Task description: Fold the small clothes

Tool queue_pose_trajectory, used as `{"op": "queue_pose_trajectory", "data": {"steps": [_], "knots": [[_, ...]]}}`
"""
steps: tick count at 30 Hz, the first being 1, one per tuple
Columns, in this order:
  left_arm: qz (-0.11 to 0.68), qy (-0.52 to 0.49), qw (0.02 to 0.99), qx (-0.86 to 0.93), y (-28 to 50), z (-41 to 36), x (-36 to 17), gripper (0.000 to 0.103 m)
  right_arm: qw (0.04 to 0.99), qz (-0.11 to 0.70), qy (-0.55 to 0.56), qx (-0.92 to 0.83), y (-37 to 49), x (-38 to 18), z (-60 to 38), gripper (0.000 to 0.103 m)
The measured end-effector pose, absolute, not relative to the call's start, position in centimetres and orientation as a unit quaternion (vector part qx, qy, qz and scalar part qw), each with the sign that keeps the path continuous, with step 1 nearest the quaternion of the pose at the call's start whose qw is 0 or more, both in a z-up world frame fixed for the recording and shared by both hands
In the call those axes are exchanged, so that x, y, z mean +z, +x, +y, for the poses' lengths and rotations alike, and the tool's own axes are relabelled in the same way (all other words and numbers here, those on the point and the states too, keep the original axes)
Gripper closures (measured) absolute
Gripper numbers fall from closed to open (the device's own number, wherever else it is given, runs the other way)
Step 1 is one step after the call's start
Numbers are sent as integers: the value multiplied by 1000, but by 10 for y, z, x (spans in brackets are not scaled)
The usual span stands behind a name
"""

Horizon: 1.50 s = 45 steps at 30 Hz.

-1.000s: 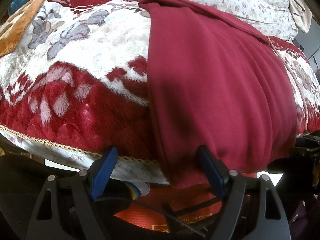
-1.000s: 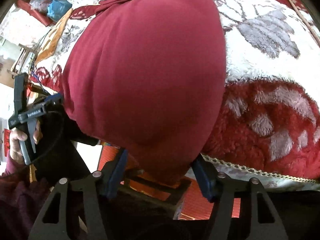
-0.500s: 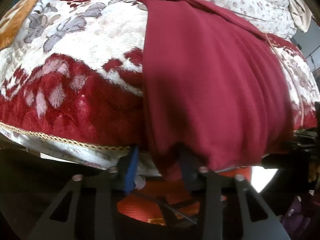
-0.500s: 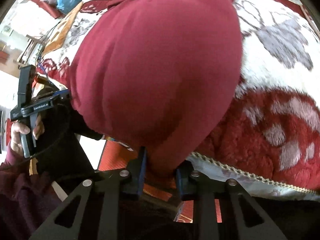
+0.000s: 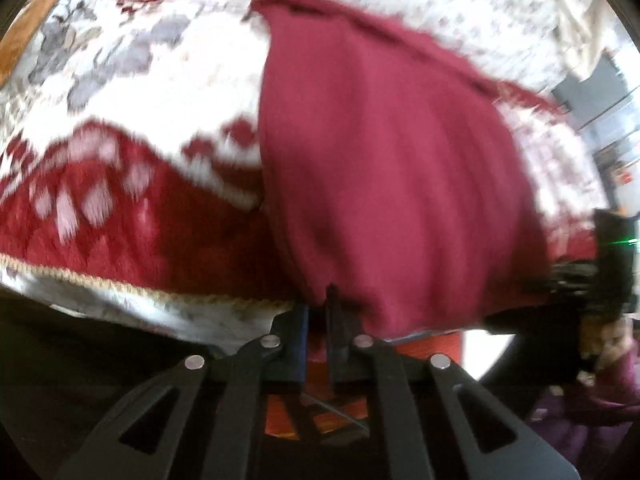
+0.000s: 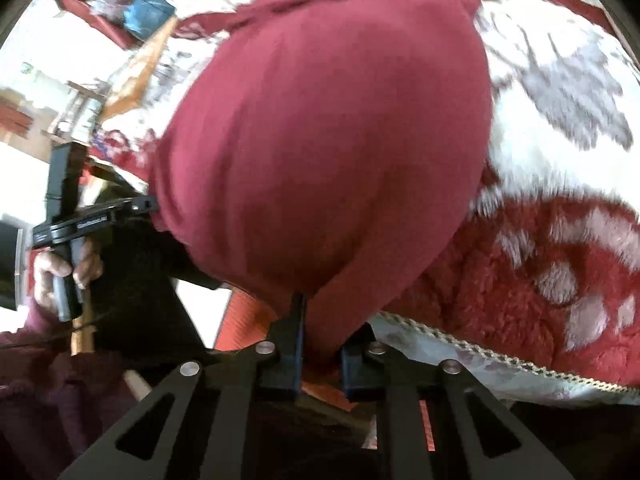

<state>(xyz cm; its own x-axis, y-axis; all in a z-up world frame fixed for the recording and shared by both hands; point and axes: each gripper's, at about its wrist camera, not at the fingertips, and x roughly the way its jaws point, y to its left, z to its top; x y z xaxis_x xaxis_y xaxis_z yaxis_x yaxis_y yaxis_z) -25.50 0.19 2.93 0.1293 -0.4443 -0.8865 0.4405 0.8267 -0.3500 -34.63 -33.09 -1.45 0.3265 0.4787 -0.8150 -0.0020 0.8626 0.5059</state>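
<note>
Your left gripper (image 5: 316,312) clamped on maroon garment (image 5: 392,168) near hem; right gripper (image 6: 320,344) closing on near corner. Thin bite: hem slips if you lift fast, fold skews.

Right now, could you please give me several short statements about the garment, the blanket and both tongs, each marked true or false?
1. The dark red garment lies on a floral blanket. True.
2. The left tongs stand wide open. False: they pinch the garment's near edge.
3. The right tongs have the garment's hem between them. True; they are closing on it.
4. The garment is blue. False: dark red.
</note>
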Motion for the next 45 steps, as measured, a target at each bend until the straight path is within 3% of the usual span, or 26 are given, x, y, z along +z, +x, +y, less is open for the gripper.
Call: {"op": "queue_pose_trajectory", "data": {"steps": [7, 14, 28, 30, 32, 33, 35, 36, 37, 38, 41, 43, 45], "knots": [[522, -72, 783, -330, -210, 6, 99, 97, 831, 451, 273, 180, -324, 53, -367, 88], [468, -96, 821, -311, -118, -38, 126, 97, 872, 367, 304, 115, -250, 92, -417, 88], [479, -146, 828, -253, 48, -96, 77, 95, 853, 393, 344, 0, -86, 40, -496, 87], [487, -153, 822, -252, 60, -99, 63, 90, 850, 407, 335, -16, -70, 27, -503, 78], [498, -148, 814, -260, 67, -104, 55, 66, 851, 418, 318, -12, -58, 22, -504, 65], [502, -149, 809, -266, 69, -104, 55, 58, 852, 417, 316, -7, -57, 24, -504, 59], [490, -149, 820, -256, 68, -100, 63, 30, 861, 391, 324, -3, -63, 34, -508, 53], [474, -146, 834, -241, 65, -95, 70, 24, 868, 374, 326, -11, -68, 39, -511, 35], [455, -145, 849, -226, 62, -90, 77, 15, 874, 357, 328, -26, -75, 43, -515, 24], [434, -149, 863, -213, 59, -83, 84, 13, 879, 329, 341, -49, -86, 48, -524, 13], [446, -148, 856, -218, 60, -80, 86, 13, 878, 322, 353, -28, -98, 55, -525, 14], [456, -132, 856, -208, 59, -83, 83, 13, 885, 350, 306, -25, -92, 56, -507, 20], [472, -95, 856, -188, 59, -95, 72, 13, 884, 390, 255, -26, -75, 47, -486, 33]]}}
